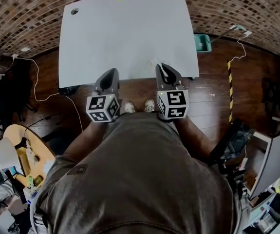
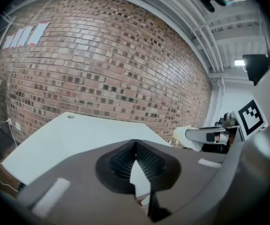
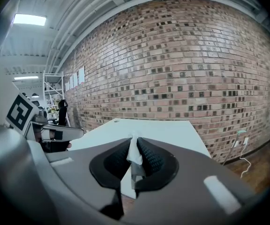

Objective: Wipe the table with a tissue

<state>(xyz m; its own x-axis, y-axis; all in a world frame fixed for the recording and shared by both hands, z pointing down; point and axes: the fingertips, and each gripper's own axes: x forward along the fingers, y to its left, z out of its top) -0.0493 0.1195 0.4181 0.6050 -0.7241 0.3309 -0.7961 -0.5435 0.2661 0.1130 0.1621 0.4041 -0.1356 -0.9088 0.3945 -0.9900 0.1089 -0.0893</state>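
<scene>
Left claw [image 1: 112, 73]: jaws together, tips touching, nothing between them. It is held just at the near edge of the tabletop and points toward the brick wall [image 2: 102, 69].
Right claw [image 1: 162, 68]: clamped on a tissue, level with the left claw and a little apart from it, at the same near edge.
Tissue [image 3: 134, 153]: white and crumpled, pinched between the ribbed pads of the right claw. A tuft sticks up past the tips. In the head view it shows as a small white scrap [image 1: 154, 62] at the claw's tip, over the near rim of the tabletop. I cannot tell whether it touches the surface.
Tabletop [image 1: 125, 33]: white and bare, with a small round hole [image 1: 74, 11] near the far left corner.
Floor [image 1: 213, 82]: dark wood, with a teal bin [image 1: 202, 43] beside the right edge of the tabletop.
Person: standing at the near edge, shoes [image 1: 128, 106] visible between the two claws.
</scene>
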